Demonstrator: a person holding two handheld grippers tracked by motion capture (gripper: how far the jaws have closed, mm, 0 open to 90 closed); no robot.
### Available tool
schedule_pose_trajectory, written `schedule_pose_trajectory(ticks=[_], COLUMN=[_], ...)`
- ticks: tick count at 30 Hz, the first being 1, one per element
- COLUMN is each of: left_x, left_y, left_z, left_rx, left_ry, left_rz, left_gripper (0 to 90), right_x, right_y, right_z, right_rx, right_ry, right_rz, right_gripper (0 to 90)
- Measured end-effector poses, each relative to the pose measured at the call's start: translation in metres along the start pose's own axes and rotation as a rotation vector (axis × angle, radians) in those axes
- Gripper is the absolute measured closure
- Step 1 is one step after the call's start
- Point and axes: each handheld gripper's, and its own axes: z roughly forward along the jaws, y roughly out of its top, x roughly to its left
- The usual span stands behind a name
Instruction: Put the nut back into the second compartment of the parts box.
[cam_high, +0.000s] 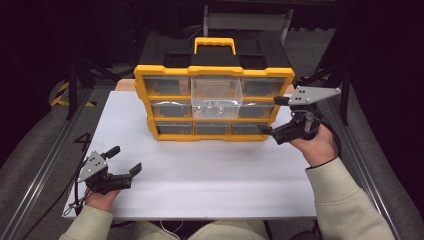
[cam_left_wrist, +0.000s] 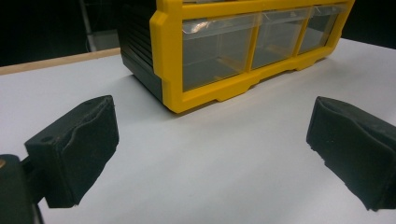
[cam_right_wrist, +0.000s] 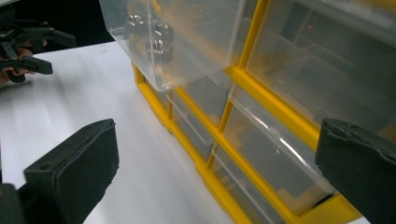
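A yellow and black drawer cabinet (cam_high: 165, 75) with clear drawers stands at the back of the white table (cam_high: 200, 180). Its top middle drawer (cam_high: 216, 95) is pulled out and holds several metal nuts (cam_right_wrist: 156, 37). My right gripper (cam_high: 274, 116) hovers open by the cabinet's right front corner, its jaws wide apart with nothing between them. My left gripper (cam_high: 126, 161) rests open near the table's front left, well away from the cabinet (cam_left_wrist: 243, 51), also holding nothing.
The cabinet has a yellow carry handle (cam_high: 215, 44) on top. The other clear drawers (cam_left_wrist: 217, 51) are pushed in. Dark metal rails (cam_high: 45, 170) flank the table on both sides. Bare white tabletop stretches between the two grippers.
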Motion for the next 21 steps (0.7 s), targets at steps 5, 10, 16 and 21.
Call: schedule_pose_trajectory(ticks=[5,10,16,21], left_x=[0.0,0.0,0.0,0.0], left_y=[0.0,0.001,0.001,0.001], left_z=[0.0,0.0,-0.001,-0.001], left_rx=[-0.004,-0.006,-0.009,-0.013], left_ry=[-0.001,-0.004,-0.007,-0.007], left_rz=[0.0,0.002,-0.003,-0.001], left_gripper=[3.1,3.0,3.0,3.1], right_x=[0.002,0.005,0.011,0.018], right_y=[-0.032,-0.067,-0.099,-0.122], right_z=[0.006,0.017,0.026,0.031], right_rx=[-0.071,-0.097,-0.158,-0.191], right_ry=[-0.016,-0.013,-0.01,-0.041], right_rz=[0.037,0.084,0.124,0.139], right_gripper=[0.0,0.0,0.0,0.0])
